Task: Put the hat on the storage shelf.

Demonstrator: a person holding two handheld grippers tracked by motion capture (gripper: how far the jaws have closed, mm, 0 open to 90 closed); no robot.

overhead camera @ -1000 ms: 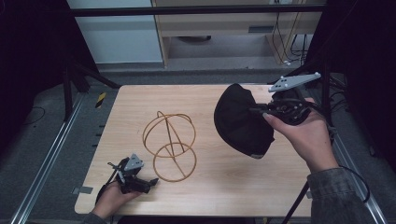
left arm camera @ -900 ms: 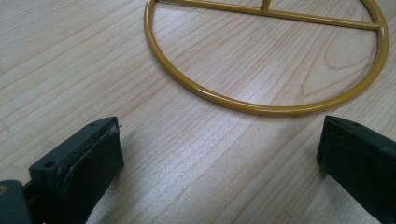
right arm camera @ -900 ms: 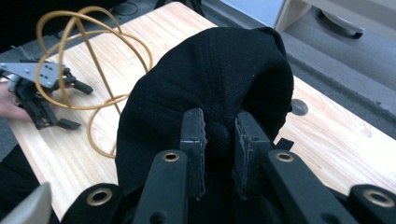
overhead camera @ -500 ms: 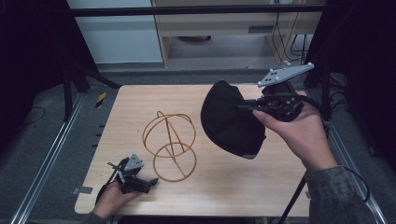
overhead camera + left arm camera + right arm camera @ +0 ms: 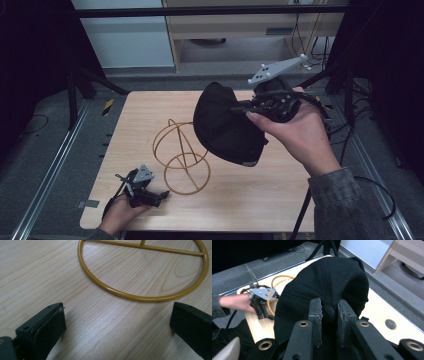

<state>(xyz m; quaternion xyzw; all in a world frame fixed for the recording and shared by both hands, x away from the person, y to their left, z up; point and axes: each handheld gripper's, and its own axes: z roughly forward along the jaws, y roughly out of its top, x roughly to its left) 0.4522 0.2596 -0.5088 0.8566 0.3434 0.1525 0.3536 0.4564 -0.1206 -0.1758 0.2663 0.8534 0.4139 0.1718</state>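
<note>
A black cap (image 5: 225,125) hangs in the air above the table's middle right, pinched at its top by my right gripper (image 5: 245,106). In the right gripper view the two jaws clamp a fold of the black cap (image 5: 329,287). A yellow wire stand (image 5: 181,155), made of a base ring and upright hoops, sits on the wooden table (image 5: 280,200) just left of the cap. My left gripper (image 5: 162,195) rests on the table at the front left, open, its jaws wide apart beside the stand's base ring (image 5: 142,297).
A grey floor and metal rails (image 5: 50,170) flank the table. Shelving and cables (image 5: 310,40) stand behind it. Bare wood lies at the front right of the table.
My right gripper has carried the cap up and to the left, closer to the wire stand. The left gripper has stayed put.
</note>
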